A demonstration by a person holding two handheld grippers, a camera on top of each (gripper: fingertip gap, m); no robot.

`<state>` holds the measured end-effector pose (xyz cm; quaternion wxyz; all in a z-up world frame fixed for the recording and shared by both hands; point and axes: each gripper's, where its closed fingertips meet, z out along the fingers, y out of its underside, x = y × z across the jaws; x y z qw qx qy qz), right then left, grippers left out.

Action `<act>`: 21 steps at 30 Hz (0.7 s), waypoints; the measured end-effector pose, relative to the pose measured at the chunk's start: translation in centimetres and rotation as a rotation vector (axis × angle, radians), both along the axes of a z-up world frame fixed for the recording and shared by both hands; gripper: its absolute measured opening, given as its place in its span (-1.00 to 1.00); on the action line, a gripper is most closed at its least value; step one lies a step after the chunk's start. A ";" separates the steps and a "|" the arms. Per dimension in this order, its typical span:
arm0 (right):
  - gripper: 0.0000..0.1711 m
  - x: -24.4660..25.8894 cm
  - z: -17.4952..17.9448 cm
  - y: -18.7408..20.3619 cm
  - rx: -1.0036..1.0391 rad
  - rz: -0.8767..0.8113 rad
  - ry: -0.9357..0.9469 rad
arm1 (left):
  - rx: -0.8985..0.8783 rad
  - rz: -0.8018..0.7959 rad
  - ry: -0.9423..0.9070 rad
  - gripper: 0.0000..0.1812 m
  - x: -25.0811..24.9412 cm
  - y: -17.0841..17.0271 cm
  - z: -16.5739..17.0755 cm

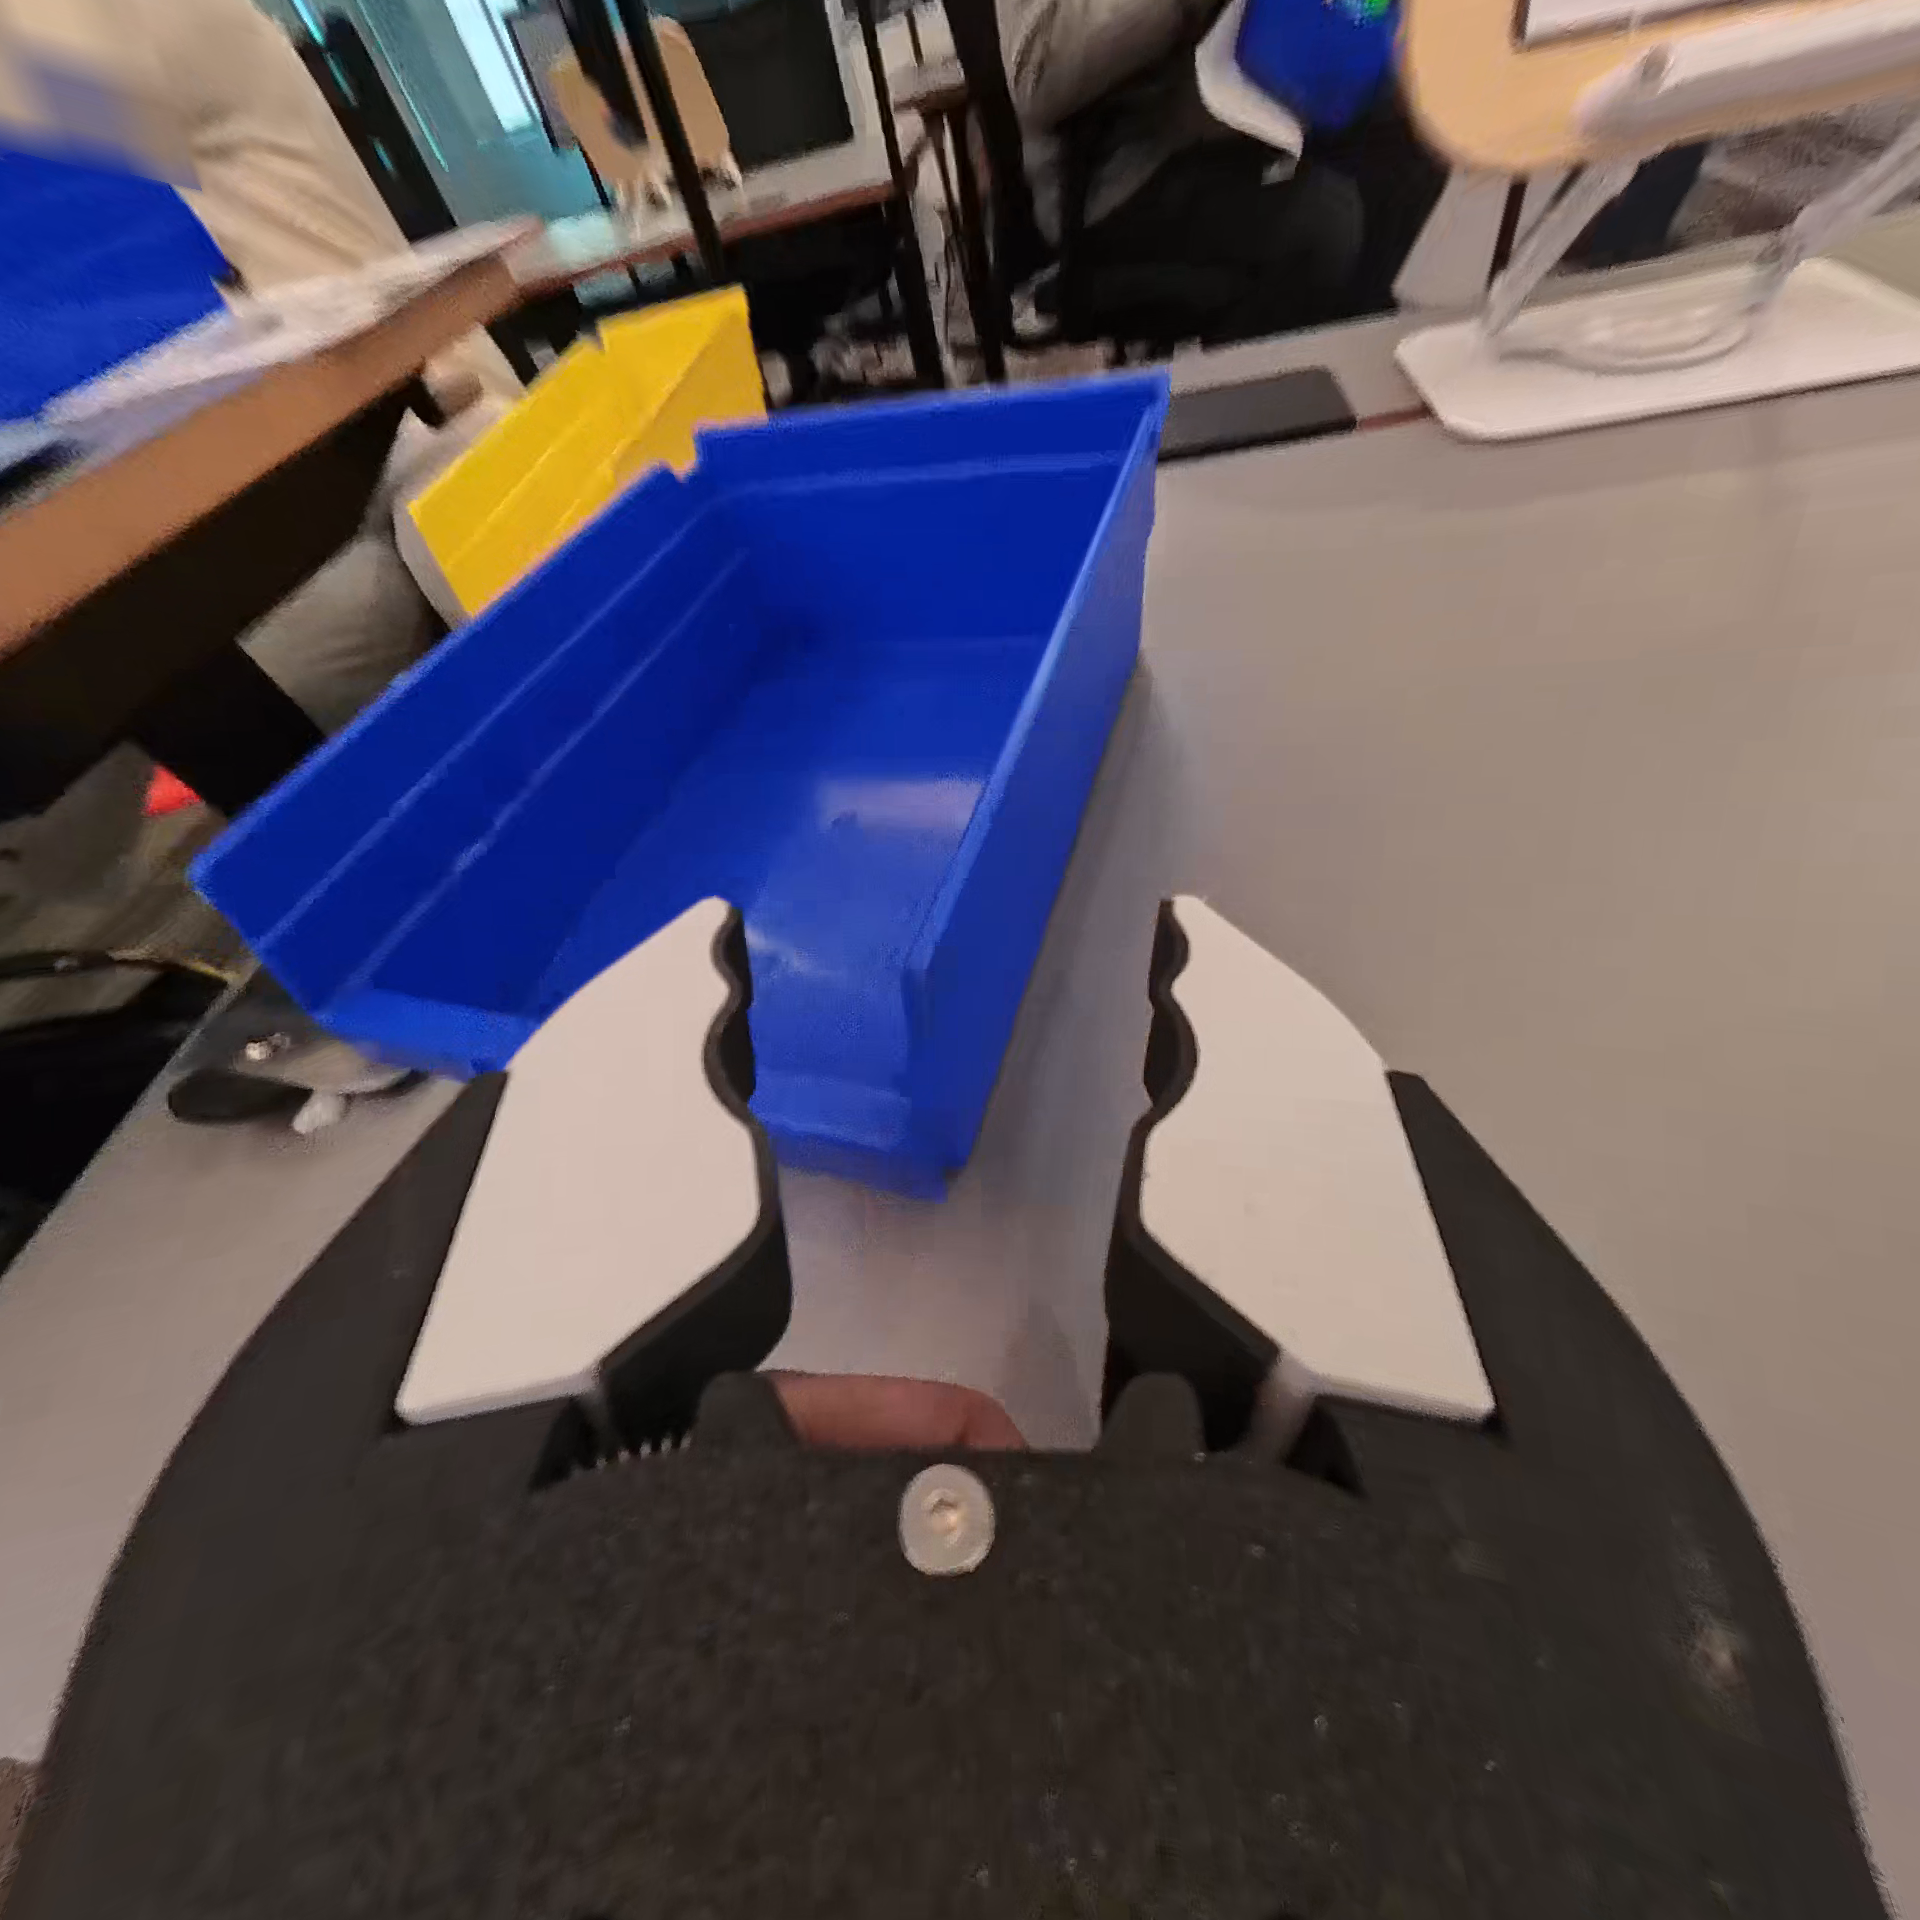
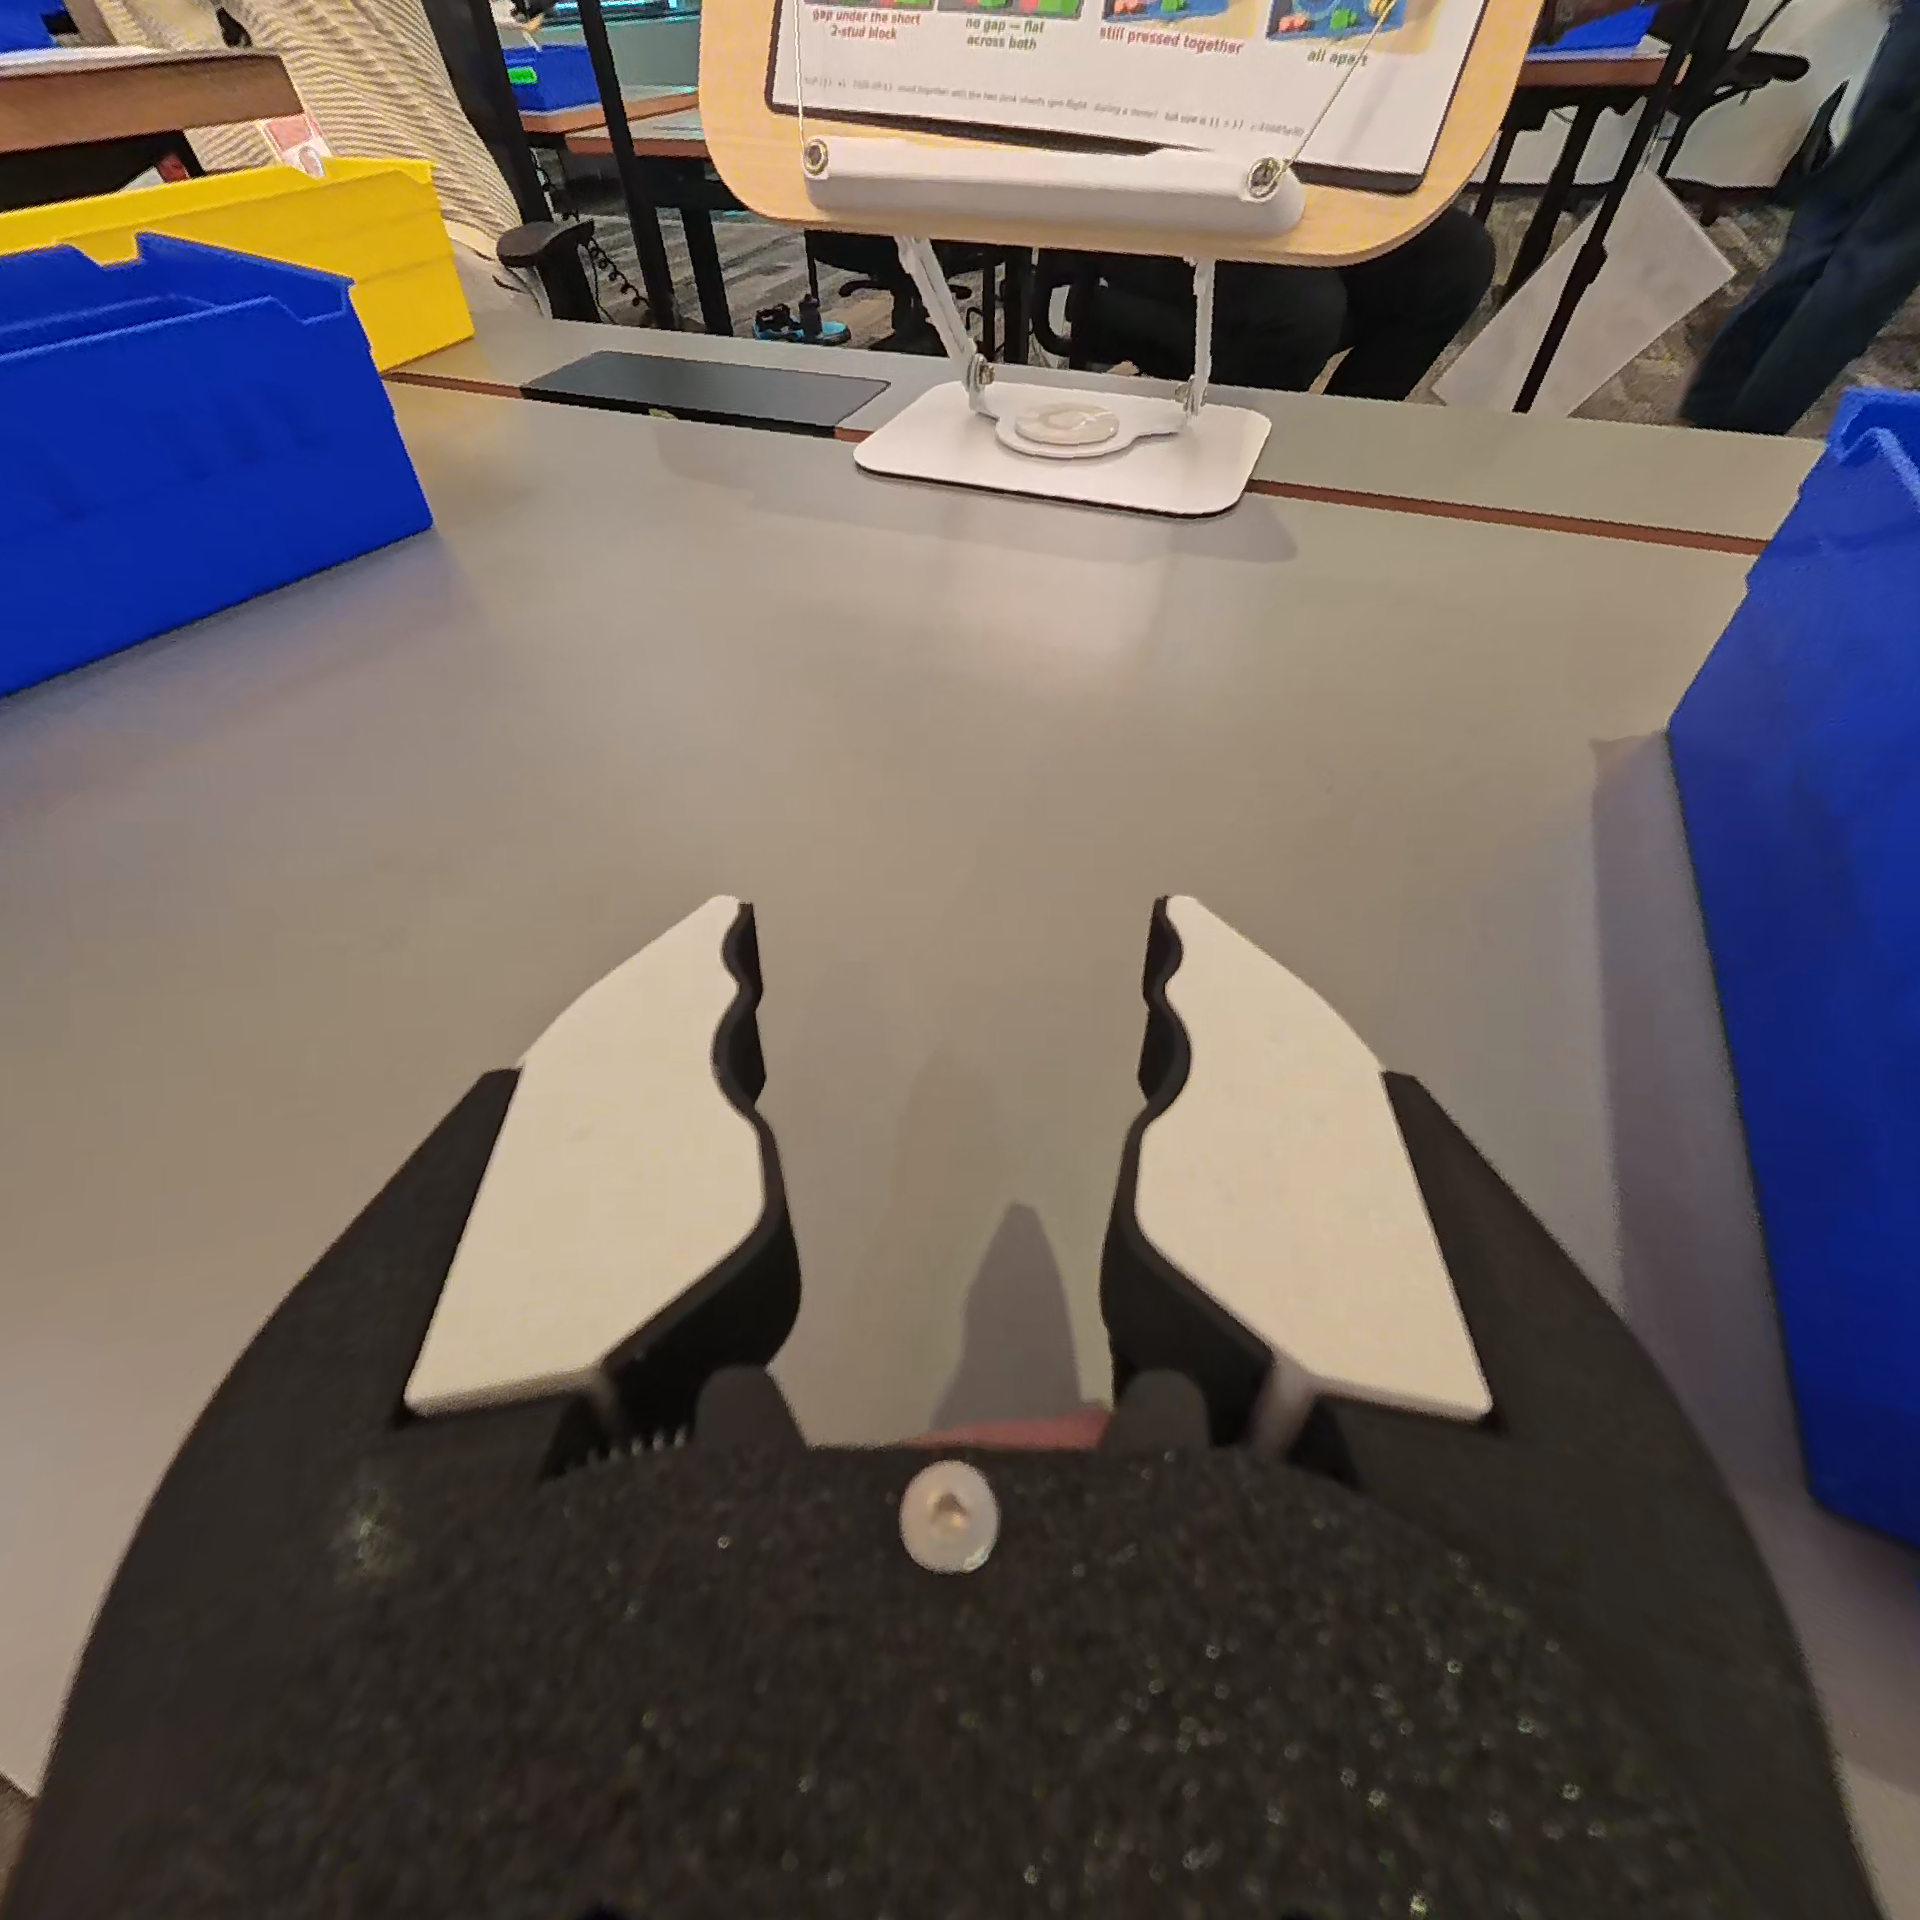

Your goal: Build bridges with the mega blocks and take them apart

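Grey table [image 2: 935,675] lying bare between two blue bins [image 2: 177,468] [image 2: 1818,987]. Left gripper [image 1: 951,914] hovering, fingers spread, over empty blue bin [image 1: 1049,675]; right gripper [image 2: 951,914] likewise released. No blocks showing.

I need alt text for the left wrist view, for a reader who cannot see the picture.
An open, empty left gripper points at a blue plastic bin that looks empty and stands on a grey table. Behind it is a yellow bin; the blurred background shows other tables and seated people.
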<state>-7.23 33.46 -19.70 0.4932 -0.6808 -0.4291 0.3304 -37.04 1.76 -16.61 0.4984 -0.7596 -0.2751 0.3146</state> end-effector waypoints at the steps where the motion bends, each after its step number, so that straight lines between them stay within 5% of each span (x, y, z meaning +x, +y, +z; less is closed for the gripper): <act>1: -0.17 -0.1 -0.1 -0.1 -0.002 0.002 -0.002 | -0.009 -0.014 -0.046 -0.19 -0.2 -0.2 -0.9; 5: -0.18 -0.4 -0.4 -0.4 -0.004 0.013 -0.013 | -0.009 -0.058 -0.148 -0.28 -0.8 -0.1 -2.8; 12: -0.19 -0.3 -0.2 -0.3 0.005 0.010 -0.013 | -0.044 -0.084 -0.137 -0.94 -1.2 0.8 -3.3; 21: -0.20 -0.3 -0.2 -0.3 0.002 0.013 -0.015 | -0.030 -0.129 -0.159 -0.97 0.9 3.2 -3.3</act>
